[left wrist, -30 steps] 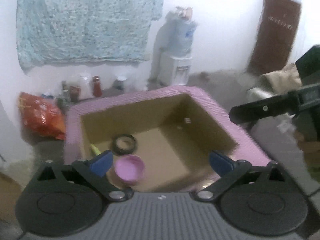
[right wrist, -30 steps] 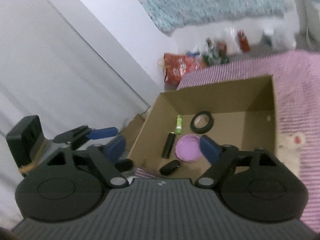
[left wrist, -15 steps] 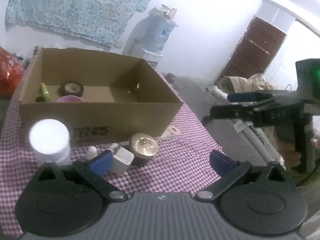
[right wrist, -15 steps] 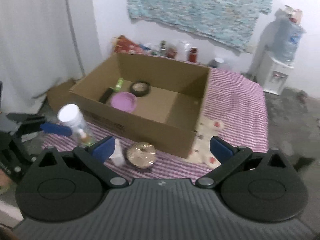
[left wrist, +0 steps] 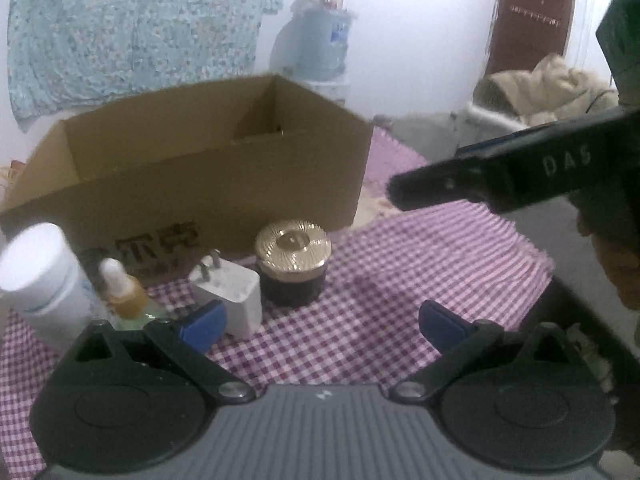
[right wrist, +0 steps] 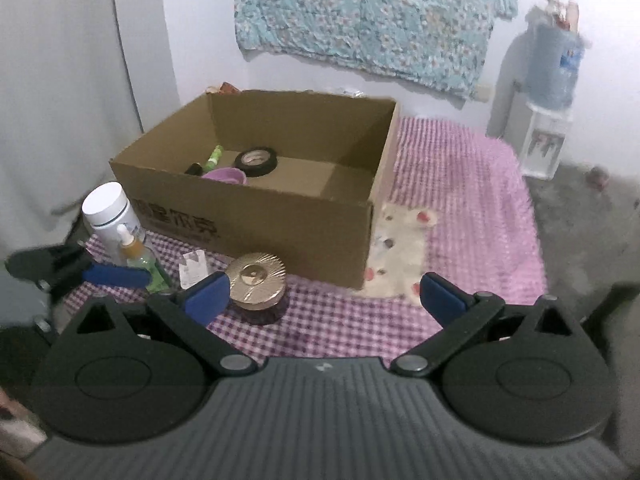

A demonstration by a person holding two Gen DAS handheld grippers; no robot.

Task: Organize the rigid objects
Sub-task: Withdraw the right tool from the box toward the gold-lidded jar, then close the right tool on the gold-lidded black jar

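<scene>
Both grippers have been lowered from above the cardboard box to the level of the things left in front of it, so the box's near wall is now faced instead of its inside being looked down into. The right gripper is seen with its jaws spread wide, having just been opening, and nothing is held between them; the left gripper is likewise spread and empty. A gold-lidded jar stands upright on the cloth just before the box, close beside the right gripper's left finger and slightly left of its centre line, so the right hand is judged the nearer and a small shift leftward would be needed. Being round, the jar offers no long axis to align with. Further left a white charger, a dropper bottle and a white bottle are grouped, nearer the left gripper. Inside the box a tape roll and a purple lid are already placed. The surface is a pink checked cloth; beyond it a water dispenser stands against the wall.
</scene>
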